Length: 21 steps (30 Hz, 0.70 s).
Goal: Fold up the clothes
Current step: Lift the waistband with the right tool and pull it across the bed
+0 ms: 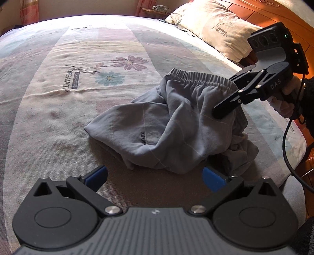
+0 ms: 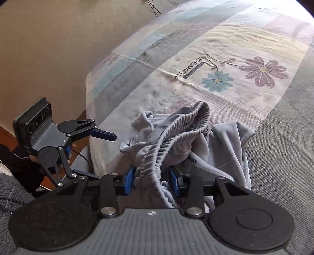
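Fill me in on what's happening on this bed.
A person with a handheld gripper in each hand is starting to fold grey shorts lying crumpled on the flowered bedsheet. The right gripper has the elastic waistband between its blue pads, lifting that edge. The left gripper hovers open just short of the shorts, holding nothing.

"DREAMCITY" on bedsheet point(image 1: 70, 80); pillow point(image 1: 221, 31)

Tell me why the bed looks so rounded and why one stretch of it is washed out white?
Left wrist view: the fisheye lens bows the bed into a dome, sunlight bleaches its far edge, and the headboard glows orange. Right wrist view: the same bulge, glare whitens the top right corner, and the grey shorts stay sharp while dark vignetting rims the frame.
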Available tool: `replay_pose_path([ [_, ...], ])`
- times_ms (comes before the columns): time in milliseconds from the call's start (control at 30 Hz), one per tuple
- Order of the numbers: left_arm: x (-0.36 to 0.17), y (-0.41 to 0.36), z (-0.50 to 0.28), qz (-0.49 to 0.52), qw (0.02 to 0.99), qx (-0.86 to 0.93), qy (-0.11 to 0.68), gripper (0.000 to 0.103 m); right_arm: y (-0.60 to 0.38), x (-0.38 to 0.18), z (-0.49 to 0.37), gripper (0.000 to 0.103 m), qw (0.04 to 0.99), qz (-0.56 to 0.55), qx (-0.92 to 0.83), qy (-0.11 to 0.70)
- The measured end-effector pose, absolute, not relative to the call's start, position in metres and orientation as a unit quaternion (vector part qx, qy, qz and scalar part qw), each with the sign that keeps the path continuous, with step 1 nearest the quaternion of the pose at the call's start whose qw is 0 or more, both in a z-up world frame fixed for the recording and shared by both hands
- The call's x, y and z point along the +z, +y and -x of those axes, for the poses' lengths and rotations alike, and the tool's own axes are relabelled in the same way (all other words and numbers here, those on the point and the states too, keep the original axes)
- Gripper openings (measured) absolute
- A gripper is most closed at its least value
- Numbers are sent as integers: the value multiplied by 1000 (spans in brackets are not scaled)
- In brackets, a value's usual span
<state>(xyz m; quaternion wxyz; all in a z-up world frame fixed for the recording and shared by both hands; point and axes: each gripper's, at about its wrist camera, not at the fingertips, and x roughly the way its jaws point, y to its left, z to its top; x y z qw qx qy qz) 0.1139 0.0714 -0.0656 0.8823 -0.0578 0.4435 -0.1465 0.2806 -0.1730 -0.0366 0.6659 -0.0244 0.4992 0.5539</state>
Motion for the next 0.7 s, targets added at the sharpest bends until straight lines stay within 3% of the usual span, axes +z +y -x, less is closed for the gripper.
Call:
replay_pose_path([
  [67, -63, 67, -112, 54, 884, -151, 440, 102, -172, -34, -271, 21, 688, 52, 527, 496],
  [100, -61, 65, -111, 52, 884, -153, 438, 102, -169, -33, -266, 20, 698, 68, 514, 494],
  [333, -52, 57, -102, 41, 888, -154, 432, 102, -185, -12, -253, 19, 763, 100, 436, 466],
  [700, -56, 35, -101, 28, 883, -174, 435, 102, -305, -6, -275, 19, 851, 13, 215, 480],
])
